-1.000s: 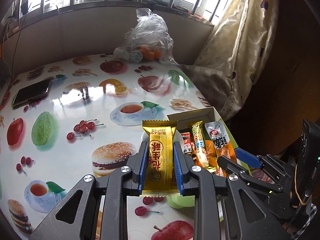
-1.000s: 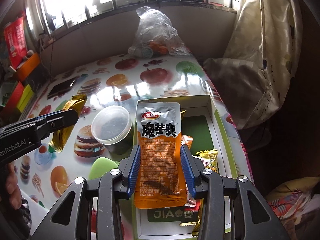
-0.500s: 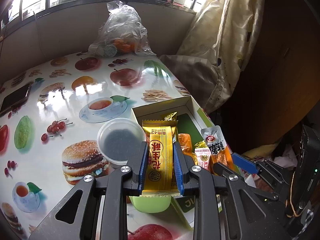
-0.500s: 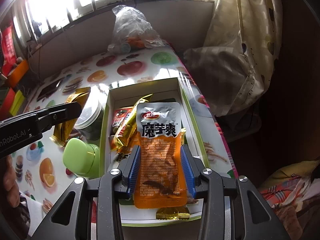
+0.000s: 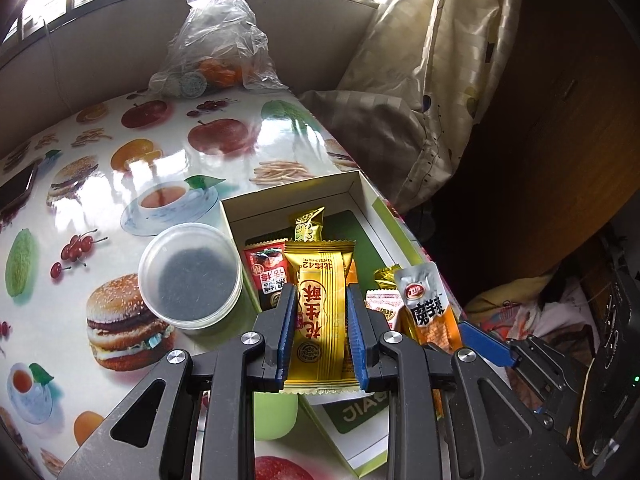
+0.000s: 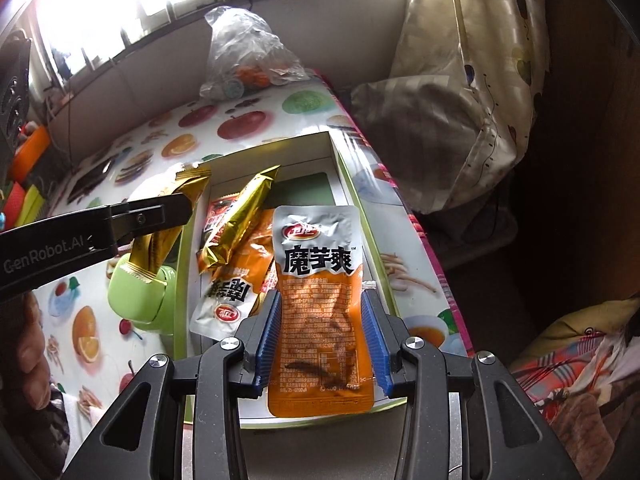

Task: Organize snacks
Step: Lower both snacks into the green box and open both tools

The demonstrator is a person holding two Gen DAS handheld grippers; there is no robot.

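Note:
My left gripper [image 5: 319,304] is shut on a gold snack bar [image 5: 320,312] and holds it above the near-left part of an open white-and-green box [image 5: 362,188]. The box holds several snack packets, among them a red one [image 5: 266,276]. My right gripper [image 6: 320,308] is shut on an orange-and-silver pouch [image 6: 320,304] above the box's near end [image 6: 344,168]. In the right wrist view the left gripper's finger [image 6: 120,220] with the gold bar [image 6: 168,220] sits at the box's left wall. A long gold packet [image 6: 236,220] lies inside.
A round plastic tub with a clear lid [image 5: 190,280] and a light green container [image 6: 138,296] stand left of the box. A plastic bag of fruit [image 5: 218,52] sits at the table's far end. A phone [image 5: 14,192] lies far left. A curtain [image 5: 420,80] hangs right.
Both grippers have moved right and forward over the box, each still holding its packet. The box and its contents now fill more of both views.

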